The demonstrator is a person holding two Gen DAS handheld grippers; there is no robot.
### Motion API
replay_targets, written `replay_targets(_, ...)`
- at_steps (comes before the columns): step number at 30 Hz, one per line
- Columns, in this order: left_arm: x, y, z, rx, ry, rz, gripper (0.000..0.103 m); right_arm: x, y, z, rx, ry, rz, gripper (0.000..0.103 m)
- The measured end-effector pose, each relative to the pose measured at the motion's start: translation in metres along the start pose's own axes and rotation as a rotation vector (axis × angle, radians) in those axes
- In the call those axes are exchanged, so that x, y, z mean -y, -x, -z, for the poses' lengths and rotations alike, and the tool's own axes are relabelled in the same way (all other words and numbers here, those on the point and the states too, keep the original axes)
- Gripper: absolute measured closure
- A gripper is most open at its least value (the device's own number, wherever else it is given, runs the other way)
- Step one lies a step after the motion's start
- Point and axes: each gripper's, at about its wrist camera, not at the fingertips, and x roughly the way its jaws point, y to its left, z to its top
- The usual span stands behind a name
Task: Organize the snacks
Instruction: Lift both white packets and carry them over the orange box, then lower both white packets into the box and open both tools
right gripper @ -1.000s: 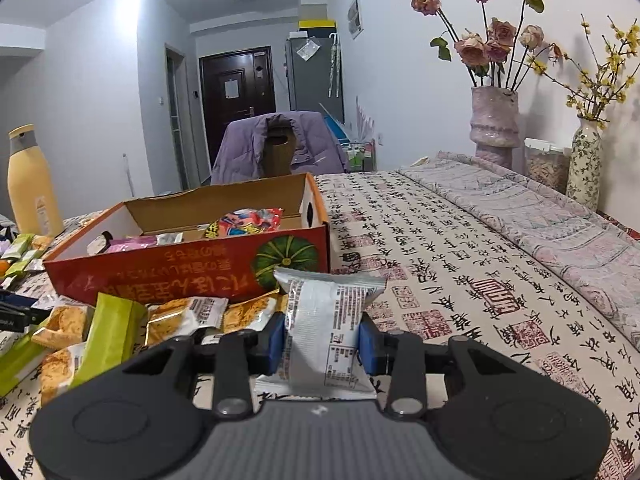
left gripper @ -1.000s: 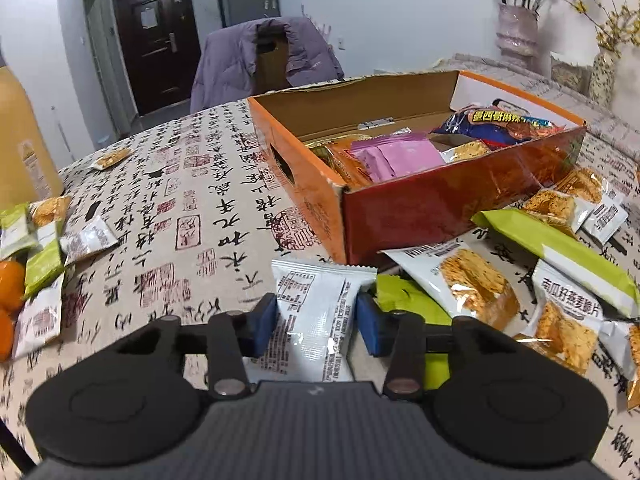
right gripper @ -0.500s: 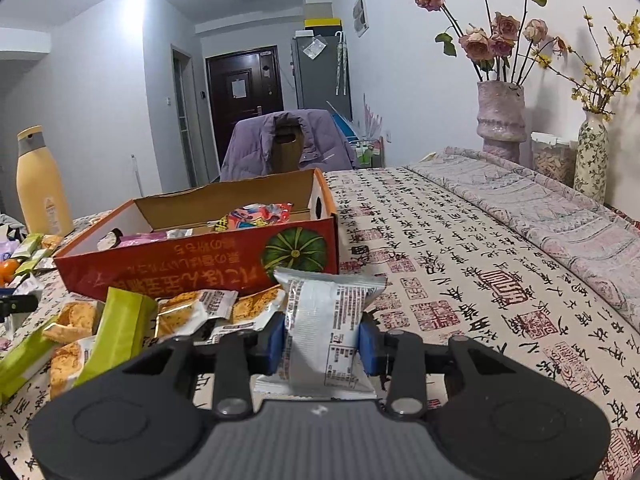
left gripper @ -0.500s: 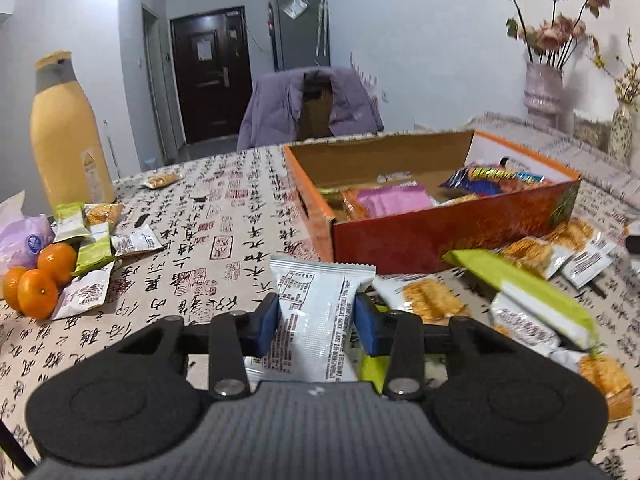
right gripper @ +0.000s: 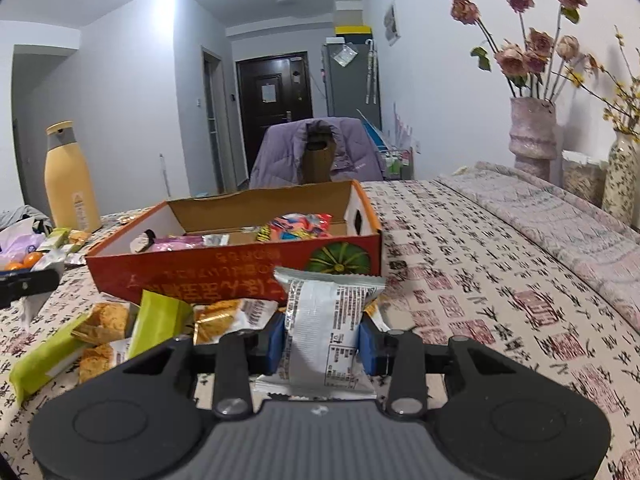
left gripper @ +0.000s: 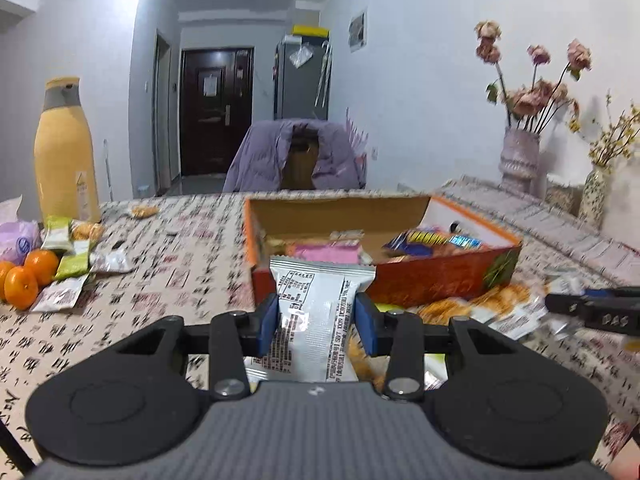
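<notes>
Left wrist view: the left gripper (left gripper: 316, 322) stays clamped on a silver snack packet (left gripper: 318, 312), which has risen off the tablecloth and now sits at frame centre before the orange box (left gripper: 420, 276), probably ready for dropping in. Right wrist view: the right gripper (right gripper: 320, 344) is unchanged, clamped on a second silver packet (right gripper: 326, 328) at lower centre, waiting its turn.

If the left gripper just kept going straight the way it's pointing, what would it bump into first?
Most likely the near orange wall of the cardboard box, right behind the silver packet that the left gripper grips. The packet's top edge would probably touch first; depth is hard to judge.
</notes>
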Motion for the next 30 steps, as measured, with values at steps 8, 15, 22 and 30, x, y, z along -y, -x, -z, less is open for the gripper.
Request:
replay_targets(8,0.030,-0.006,-0.019,0.043,-0.002,0.036,0.062,-0.015,-0.008,-0.020,0.047,0.049,-0.046,0.067)
replay_targets(15,0.052,-0.022,-0.039,0.085,-0.012,0.049,0.062,-0.027,-0.022,-0.049,0.109,0.094,-0.074,0.066)
replay_targets(22,0.066,-0.043,-0.064,0.127,0.005,0.024,0.062,-0.032,-0.044,-0.078,0.147,0.117,-0.082,0.066)
replay_targets(30,0.065,-0.084,-0.084,0.115,0.053,-0.050,0.062,-0.034,-0.086,-0.099,0.139,0.115,-0.080,0.066)
